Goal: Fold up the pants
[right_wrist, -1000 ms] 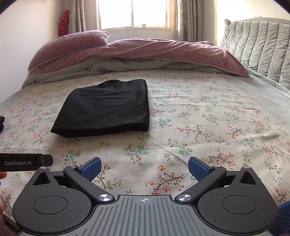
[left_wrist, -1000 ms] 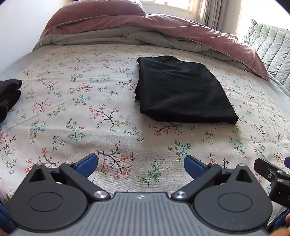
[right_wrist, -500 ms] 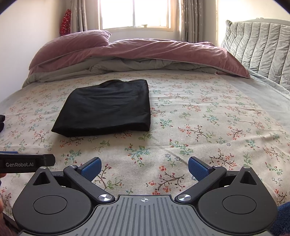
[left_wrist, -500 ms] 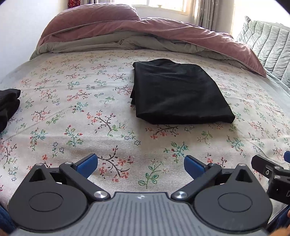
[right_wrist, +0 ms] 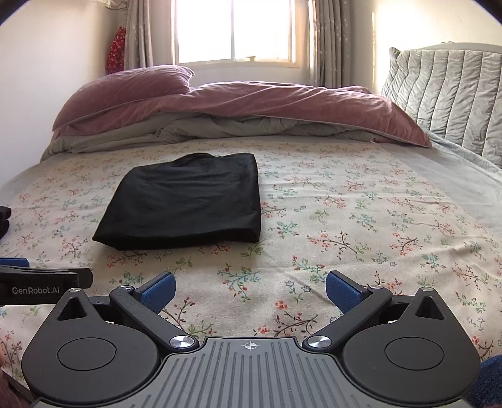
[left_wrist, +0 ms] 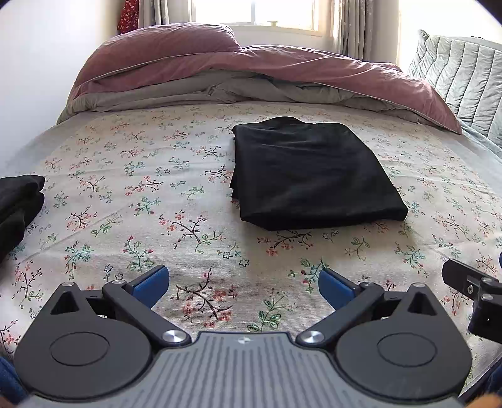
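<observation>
bed (right_wrist: 345,201): floral sheet | window (right_wrist: 233,29): bright daylight, grey curtains (right_wrist: 326,40) | walls (right_wrist: 62,47): pale

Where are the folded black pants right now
The folded black pants lie flat on the floral sheet, ahead of both open grippers: right of centre in the left wrist view, left of centre in the right wrist view, before the pink duvet.

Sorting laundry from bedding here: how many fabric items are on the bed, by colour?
Black: 2, the folded pants and a dark garment at the left edge
Mauve: 2, the pillow and the duvet
Grey quilted: 1, the cushion
Floral: 1, the bedsheet
Total: 6
</observation>
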The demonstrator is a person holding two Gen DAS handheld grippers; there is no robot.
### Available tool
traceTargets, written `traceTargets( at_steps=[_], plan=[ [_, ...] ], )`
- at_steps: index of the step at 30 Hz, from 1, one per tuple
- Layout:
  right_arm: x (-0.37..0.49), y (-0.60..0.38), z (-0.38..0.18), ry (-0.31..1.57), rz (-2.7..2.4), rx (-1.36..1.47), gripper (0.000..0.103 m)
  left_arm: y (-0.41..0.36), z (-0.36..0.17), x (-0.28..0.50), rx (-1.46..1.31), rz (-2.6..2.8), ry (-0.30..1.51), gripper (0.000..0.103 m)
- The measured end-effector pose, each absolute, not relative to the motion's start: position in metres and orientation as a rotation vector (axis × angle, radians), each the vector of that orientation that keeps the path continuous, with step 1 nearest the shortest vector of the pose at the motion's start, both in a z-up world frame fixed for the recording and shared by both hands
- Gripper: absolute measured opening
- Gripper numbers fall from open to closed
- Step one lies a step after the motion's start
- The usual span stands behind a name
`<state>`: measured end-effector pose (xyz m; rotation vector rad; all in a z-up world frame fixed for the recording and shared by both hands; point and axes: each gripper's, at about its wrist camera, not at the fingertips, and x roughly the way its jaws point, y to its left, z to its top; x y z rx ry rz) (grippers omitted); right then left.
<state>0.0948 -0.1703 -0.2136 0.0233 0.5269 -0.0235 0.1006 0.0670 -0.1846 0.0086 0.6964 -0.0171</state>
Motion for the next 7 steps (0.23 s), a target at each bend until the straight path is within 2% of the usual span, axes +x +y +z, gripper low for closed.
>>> traceTargets(
  at_steps=[7],
  plan=[
    [0.0945,-0.1699,-0.2132,0.529,-0.024,0.022,0.103,0.0642,-0.1839,0.0978,0.020,-0.024,0.683,0.103]
  ],
)
